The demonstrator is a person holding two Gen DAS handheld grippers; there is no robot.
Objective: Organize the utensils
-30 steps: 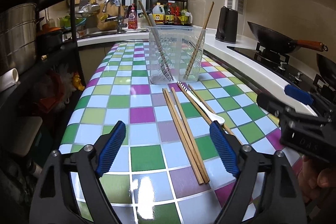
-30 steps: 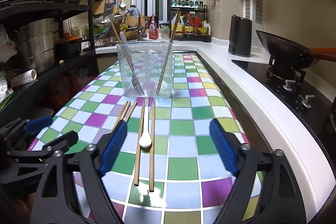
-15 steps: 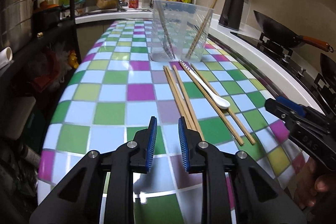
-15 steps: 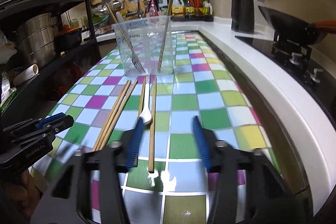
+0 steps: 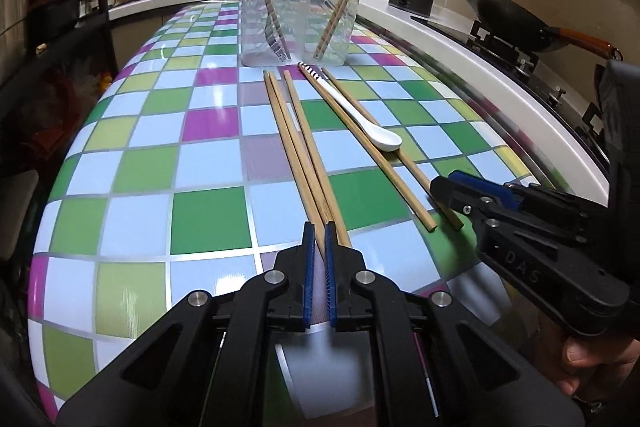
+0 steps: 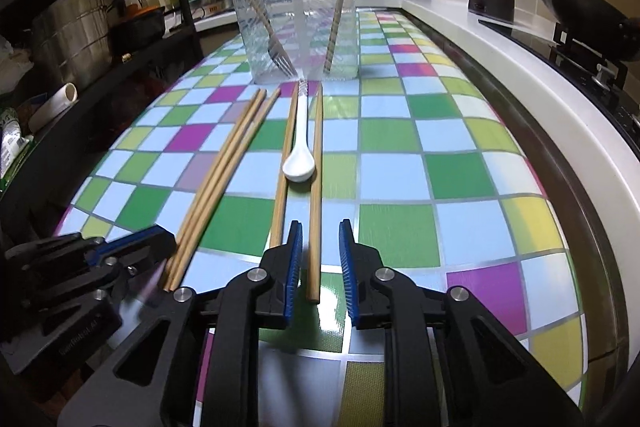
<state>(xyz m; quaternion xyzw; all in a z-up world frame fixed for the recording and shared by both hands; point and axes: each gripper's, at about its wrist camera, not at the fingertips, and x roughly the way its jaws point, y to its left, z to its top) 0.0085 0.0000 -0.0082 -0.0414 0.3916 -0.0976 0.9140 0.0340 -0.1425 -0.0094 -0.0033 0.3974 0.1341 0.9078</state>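
**Risk: tip-only pinches, one stick per gripper**

Near, left: left gripper (image 5: 319,231) is clenched down to a sliver. It looks to pinch the near tip of one of the three left chopsticks (image 5: 296,147), though the contact is hard to read.
- The grip sits at the very end, so the long stick can droop or swivel on lift.
- The other two lie against it. They can drag along or roll off toward the left edge of the table (image 6: 400,227).

Near, right: right gripper (image 6: 320,227) has just been closing and is not yet tight. A clear gap remains between the pads.
- The right stick of the right chopsticks (image 6: 316,187) lies in that gap, close to the left pad and not squeezed.
- The pair's left stick runs outside, by the left finger, so closing here likely takes one stick, not both.
- If the finger bears on that outer stick, it can skid.

The two grippers work just beside each other and could clash if both lift inward.

Middle: the spoon (image 6: 299,167) lies between the right pair, its bowl touching both sticks. Pulling either stick can shove or spin it.

Far: the cup (image 6: 292,27) stands beyond the sticks' far ends, holding a fork (image 6: 280,57) and leaning chopsticks. It looks light, so a stick dropped in at an angle may tip it or jam on the contents.
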